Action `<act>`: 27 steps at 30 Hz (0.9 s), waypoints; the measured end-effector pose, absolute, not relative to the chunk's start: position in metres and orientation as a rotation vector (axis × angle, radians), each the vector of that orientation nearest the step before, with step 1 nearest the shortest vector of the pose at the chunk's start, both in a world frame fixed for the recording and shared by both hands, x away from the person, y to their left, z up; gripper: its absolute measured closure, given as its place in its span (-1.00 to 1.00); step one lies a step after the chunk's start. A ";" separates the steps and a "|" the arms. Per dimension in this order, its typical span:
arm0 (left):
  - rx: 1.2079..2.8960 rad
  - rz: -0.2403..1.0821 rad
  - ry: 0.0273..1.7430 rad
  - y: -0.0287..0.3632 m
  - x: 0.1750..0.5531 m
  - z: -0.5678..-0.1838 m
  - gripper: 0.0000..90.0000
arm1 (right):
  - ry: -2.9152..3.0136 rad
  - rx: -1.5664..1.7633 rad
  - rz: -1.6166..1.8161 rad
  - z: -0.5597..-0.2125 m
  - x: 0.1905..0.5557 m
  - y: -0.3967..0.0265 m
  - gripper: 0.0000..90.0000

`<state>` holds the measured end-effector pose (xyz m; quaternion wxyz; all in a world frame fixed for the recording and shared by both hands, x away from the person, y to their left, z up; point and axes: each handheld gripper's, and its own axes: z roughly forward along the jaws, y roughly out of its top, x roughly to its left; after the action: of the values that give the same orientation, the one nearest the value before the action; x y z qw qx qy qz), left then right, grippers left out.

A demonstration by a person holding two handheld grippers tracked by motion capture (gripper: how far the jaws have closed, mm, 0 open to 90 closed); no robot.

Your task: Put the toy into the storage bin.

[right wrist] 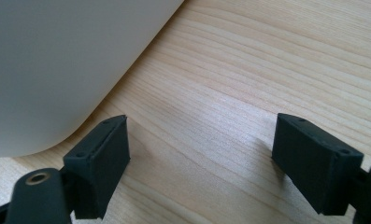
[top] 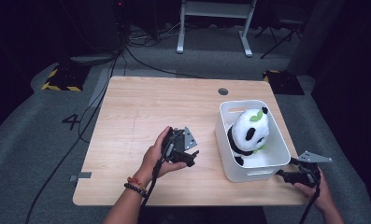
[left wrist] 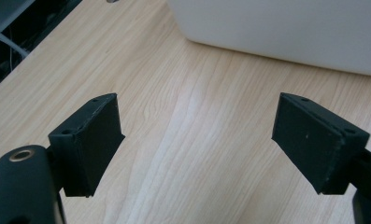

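Inside the white bin (top: 280, 158) at table right sits a plush panda (top: 249, 133), probably light and squashy, best pinched round head or body; left gripper (top: 189, 157) and right gripper (top: 286, 174) both gape empty.

One fixed overhead camera and two jaw-mounted cameras, all trained on the same table.

The high view looks forward and down from above the person's side, far enough back to take in the whole light wooden rectangular table (top: 141, 107), the grey floor around it and the white rounded plastic bin (top: 272, 165) at the table's right. The left gripper view sits low and close over the wood grain (left wrist: 188, 140), facing the bin's white side wall (left wrist: 286, 32) just ahead. The right gripper view is as near to the tabletop (right wrist: 230, 84), with the bin's rounded corner (right wrist: 57, 70) close at its upper left. All three views share the bin and the wood beside it.
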<state>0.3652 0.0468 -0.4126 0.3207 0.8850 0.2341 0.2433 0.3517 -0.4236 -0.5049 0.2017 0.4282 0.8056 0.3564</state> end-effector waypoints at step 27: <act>2.368 0.636 0.709 0.075 0.357 -0.442 -0.65 | 2.250 1.195 0.994 -0.505 0.352 -0.424 -0.58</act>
<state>0.3568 0.0749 -0.4420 0.2903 0.8878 0.2658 0.2385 0.3517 -0.4238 -0.5049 0.2022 0.4279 0.8058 0.3560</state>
